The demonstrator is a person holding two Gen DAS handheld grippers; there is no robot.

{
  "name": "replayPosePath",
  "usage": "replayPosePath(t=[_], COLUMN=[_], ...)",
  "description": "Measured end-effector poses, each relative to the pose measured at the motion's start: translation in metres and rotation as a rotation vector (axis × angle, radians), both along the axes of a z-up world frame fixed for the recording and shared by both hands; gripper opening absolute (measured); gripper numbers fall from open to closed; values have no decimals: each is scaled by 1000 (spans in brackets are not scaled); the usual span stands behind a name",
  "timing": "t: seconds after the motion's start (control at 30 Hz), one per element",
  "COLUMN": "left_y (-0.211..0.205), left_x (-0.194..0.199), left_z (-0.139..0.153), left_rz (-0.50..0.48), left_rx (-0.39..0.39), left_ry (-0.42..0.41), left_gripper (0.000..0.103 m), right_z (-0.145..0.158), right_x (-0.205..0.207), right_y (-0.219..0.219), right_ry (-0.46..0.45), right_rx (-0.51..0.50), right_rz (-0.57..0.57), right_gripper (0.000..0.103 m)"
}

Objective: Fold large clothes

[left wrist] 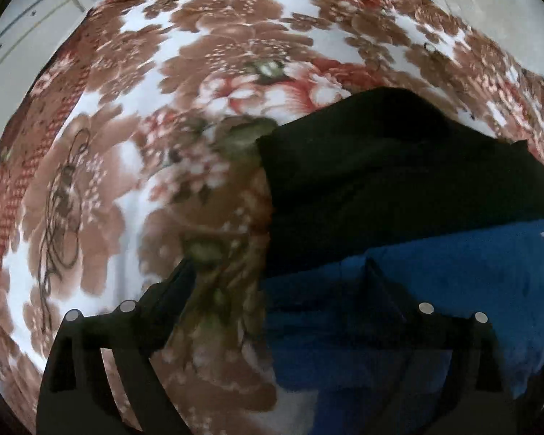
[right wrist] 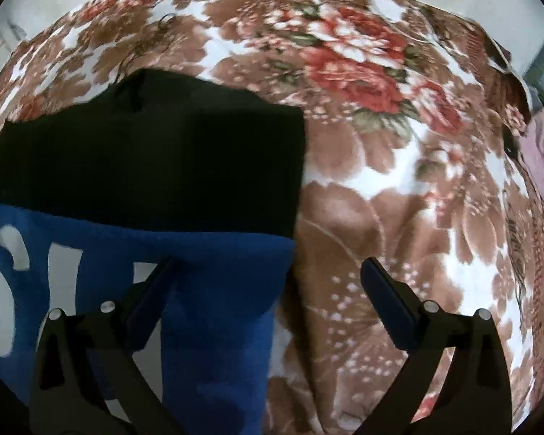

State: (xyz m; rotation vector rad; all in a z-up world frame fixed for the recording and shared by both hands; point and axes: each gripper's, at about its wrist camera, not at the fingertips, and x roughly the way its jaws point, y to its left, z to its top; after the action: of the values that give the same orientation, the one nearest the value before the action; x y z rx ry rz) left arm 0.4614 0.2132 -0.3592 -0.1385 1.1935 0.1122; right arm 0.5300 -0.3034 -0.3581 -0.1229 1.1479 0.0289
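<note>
Left wrist view: a floral blanket (left wrist: 134,166) in brown, red and white covers nearly the whole surface, and it serves as the landmark here. On it lies the garment (left wrist: 399,188), a large piece with a black upper part and a blue lower part (left wrist: 453,272); it sits toward the right side of the blanket, its left edge running down the middle of the picture. No container shows in this view. The left gripper (left wrist: 279,264) points steeply down at the blanket with its jaws spread wide. The left finger stands over bare blanket, the right finger over the blue cloth, so the garment's left edge runs between them. The pads press on nothing; the picture is blurred, and whether the tips touch the cloth cannot be told.

Right wrist view: the same garment (right wrist: 145,166) lies on the left part of the floral blanket (right wrist: 399,188), black above, blue below, with large white letters (right wrist: 3,282) on the blue. A pinkish cloth (right wrist: 536,152) shows at the blanket's far right edge. The right gripper (right wrist: 268,268) is released too, jaws wide, straddling the garment's right edge: one finger over blue cloth, the other over blanket, gripping nothing.
</note>
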Motion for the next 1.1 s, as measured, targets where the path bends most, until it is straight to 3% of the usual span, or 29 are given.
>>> replayPosePath(t=[0.03, 0.17, 0.2, 0.27, 0.3, 0.4, 0.57, 0.6, 0.67, 0.73, 0.8, 0.87, 0.97, 1.1], left_y=[2, -22, -29, -43, -53, -88, -133, -131, -120, -115, -122, -129, -133, -129], left_x=[-4, -32, -35, -41, -43, -43, -32, -30, -34, -40, -45, -54, -81, -132], left_z=[5, 67, 80, 97, 100, 86, 18, 0, -10, -8, 4, 19, 48, 66], left_rz=[6, -35, -37, -23, -10, -33, -134, -149, -162, -184, -238, -263, -283, -236], left_rx=[19, 284, 296, 259, 195, 66, 88, 116, 80, 75, 145, 165, 162, 75], left_ry=[-6, -153, -186, -221, -221, -203, -76, -38, -33, -42, -51, -69, -99, -60], left_gripper=[93, 96, 98, 98, 98, 98, 98, 98, 98, 98, 97, 97, 98, 98], right_z=[9, 44, 54, 63, 65, 55, 5, 0, -3, 0, 6, 14, 32, 46], right_x=[-3, -24, -32, -42, -46, -57, -60, -59, -59, -61, -65, -72, -87, -125], right_y=[0, 22, 37, 63, 76, 114, 126, 117, 104, 95, 89, 82, 65, 36], right_ry=[-4, -51, -78, -102, -108, -106, -34, -28, -24, -39, -32, -21, -23, 7], right_rx=[6, 106, 125, 119, 122, 93, -23, -1, 34, 29, 47, 65, 84, 117], right_rz=[-9, 25, 58, 123, 154, 247, 307, 299, 299, 308, 289, 257, 196, 110], right_gripper=[98, 98, 98, 98, 98, 98, 98, 98, 98, 98, 98, 98, 98, 98])
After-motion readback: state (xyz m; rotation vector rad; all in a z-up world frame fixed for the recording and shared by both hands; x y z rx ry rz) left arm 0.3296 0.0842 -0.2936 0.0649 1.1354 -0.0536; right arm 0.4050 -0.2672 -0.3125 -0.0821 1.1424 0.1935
